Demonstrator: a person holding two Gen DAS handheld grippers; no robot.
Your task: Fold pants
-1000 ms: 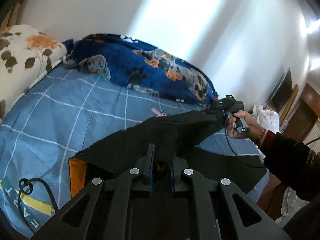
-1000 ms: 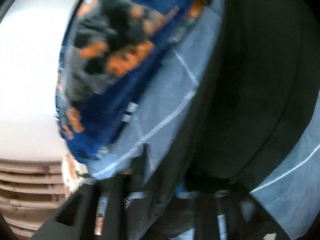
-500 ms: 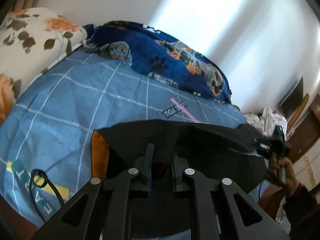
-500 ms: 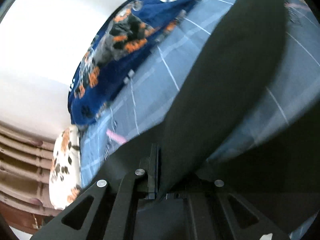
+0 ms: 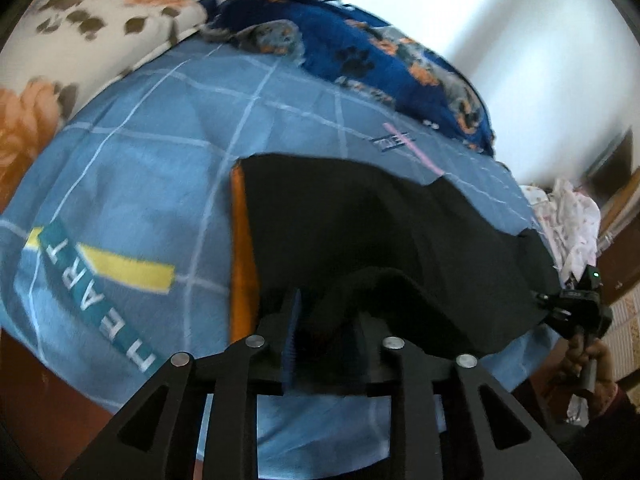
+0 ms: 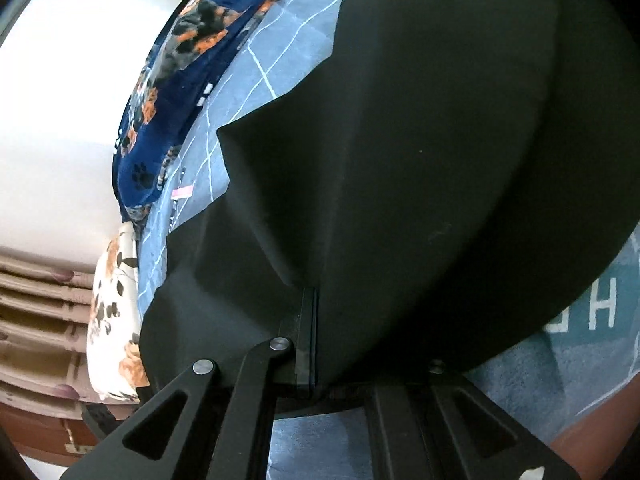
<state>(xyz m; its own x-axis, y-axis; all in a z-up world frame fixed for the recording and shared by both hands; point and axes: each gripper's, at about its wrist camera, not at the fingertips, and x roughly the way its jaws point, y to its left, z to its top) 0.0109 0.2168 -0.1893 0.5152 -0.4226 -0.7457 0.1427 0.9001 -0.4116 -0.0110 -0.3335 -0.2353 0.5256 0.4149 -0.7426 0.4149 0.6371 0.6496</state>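
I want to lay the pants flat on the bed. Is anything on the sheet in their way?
Nothing visible. Both grippers, left and right, already grip the black pants. The blue sheet beside them is bare; the paw-print blanket lies further back.

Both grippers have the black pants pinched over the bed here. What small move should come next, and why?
Probably lower both ends onto the blue bedsheet. The left hand-held gripper and the right hand-held gripper each pinch the black pants, whose near edge is bunched and raised while the far part already lies on the sheet.
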